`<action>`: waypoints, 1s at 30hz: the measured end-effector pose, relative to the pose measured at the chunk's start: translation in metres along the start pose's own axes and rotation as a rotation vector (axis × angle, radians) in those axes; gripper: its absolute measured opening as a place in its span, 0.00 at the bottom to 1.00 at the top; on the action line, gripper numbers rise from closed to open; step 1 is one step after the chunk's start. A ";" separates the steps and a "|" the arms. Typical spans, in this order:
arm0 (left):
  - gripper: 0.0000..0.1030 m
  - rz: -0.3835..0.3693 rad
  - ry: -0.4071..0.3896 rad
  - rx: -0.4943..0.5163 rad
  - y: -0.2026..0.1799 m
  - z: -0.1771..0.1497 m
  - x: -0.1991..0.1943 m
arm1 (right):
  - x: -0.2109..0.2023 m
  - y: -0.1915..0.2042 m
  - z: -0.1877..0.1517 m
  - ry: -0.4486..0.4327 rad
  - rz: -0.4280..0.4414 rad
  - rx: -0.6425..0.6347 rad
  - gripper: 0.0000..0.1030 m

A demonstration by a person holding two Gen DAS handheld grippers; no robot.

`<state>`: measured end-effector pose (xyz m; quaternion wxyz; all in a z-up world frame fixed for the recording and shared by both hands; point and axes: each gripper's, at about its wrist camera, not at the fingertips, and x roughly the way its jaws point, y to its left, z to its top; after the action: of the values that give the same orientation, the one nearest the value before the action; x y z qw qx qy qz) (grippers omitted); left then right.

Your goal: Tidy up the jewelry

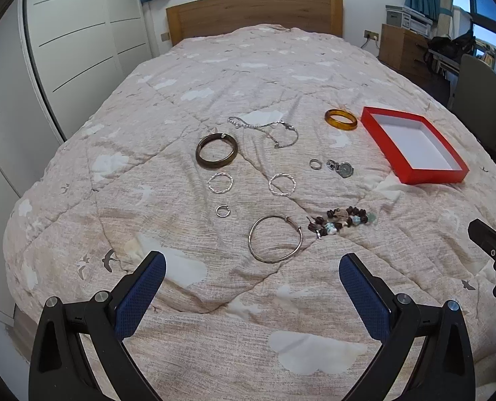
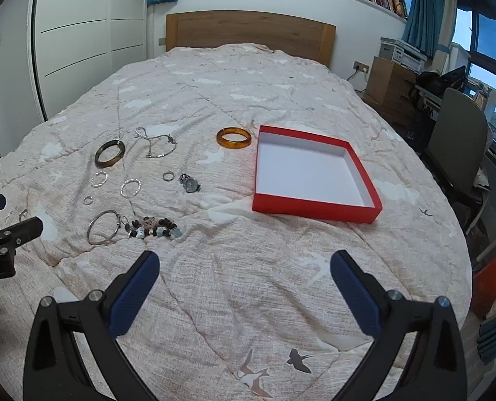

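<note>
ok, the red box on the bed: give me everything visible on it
The red box is a shallow rectangular tray with low red outer walls and a plain white inside, cardboard by the look of it. It has no lid on and nothing in it. It lies flat on the quilt, on the right of the spread of jewelry, turned slightly askew to the bed. The amber bangle lies just off its far left corner, not touching. Neither gripper is near it.

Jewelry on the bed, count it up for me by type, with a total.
Bangles: 3 (dark, amber, thin silver)
Twisted silver hoops: 2
Small rings: 2
Silver chains: 1 tangle
Beaded bracelet: 1
Watch: 1
Total: 10
</note>
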<state>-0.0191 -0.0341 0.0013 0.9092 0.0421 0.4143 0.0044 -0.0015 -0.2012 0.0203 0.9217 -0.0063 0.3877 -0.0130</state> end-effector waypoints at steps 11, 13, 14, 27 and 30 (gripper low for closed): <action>0.99 -0.012 0.047 0.007 -0.005 -0.001 0.006 | 0.006 0.004 0.000 0.020 0.041 0.013 1.00; 0.99 -0.016 0.057 0.001 -0.002 -0.001 0.009 | 0.011 0.006 0.000 0.031 0.047 0.011 1.00; 0.99 -0.018 0.064 -0.004 0.000 -0.001 0.011 | 0.013 0.007 0.000 0.038 0.050 0.009 1.00; 0.99 0.016 0.160 -0.117 0.048 0.002 0.052 | 0.062 0.038 0.003 0.175 0.187 -0.077 1.00; 0.98 0.032 0.176 -0.134 0.063 0.000 0.062 | 0.073 0.042 0.002 0.199 0.250 -0.091 0.99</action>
<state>0.0232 0.0317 -0.0408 0.8699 -0.0129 0.4905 0.0503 0.0520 -0.1613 -0.0318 0.8719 0.0014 0.4751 0.1187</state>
